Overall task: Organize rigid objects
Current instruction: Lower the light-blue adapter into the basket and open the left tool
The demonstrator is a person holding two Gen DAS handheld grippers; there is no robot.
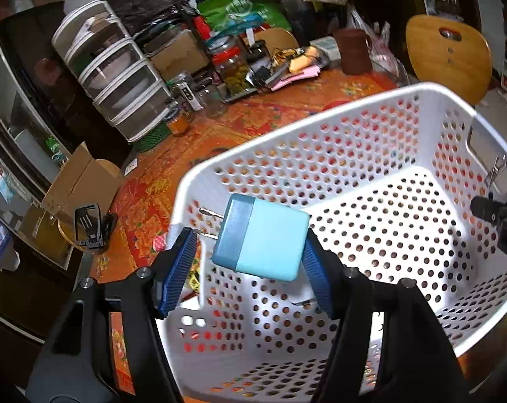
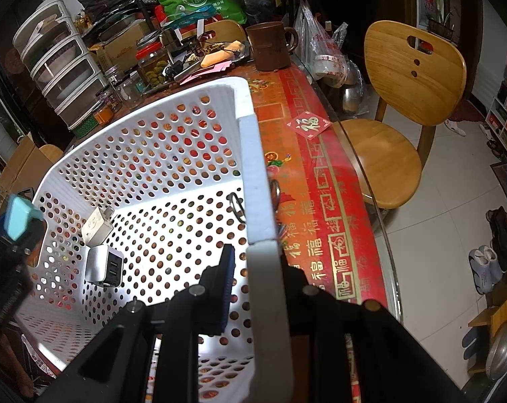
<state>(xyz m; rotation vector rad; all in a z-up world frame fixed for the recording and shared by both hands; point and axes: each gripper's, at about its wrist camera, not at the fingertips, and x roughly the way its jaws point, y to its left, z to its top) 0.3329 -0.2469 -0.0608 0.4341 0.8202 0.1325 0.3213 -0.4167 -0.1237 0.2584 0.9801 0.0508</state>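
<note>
Blue charger held over the white basket, right gripper clamped on the basket's rim.

From my left camera, my left gripper has its fingers clamped on a two-tone blue plug charger, its metal prongs pointing left, held above the near left part of the white perforated basket on the table. Through my right camera I see two chargers on the basket floor: a white one with faint marks I can't read, and just beside it a silver-white one with ports facing me. My right gripper has its fingers together on the basket's right wall; the outer finger is hidden behind that wall. On the red tablecloth, gold characters repeat 福, and a red 福 sticker lies right of the basket. Past the sticker stands a wooden chair.
</note>
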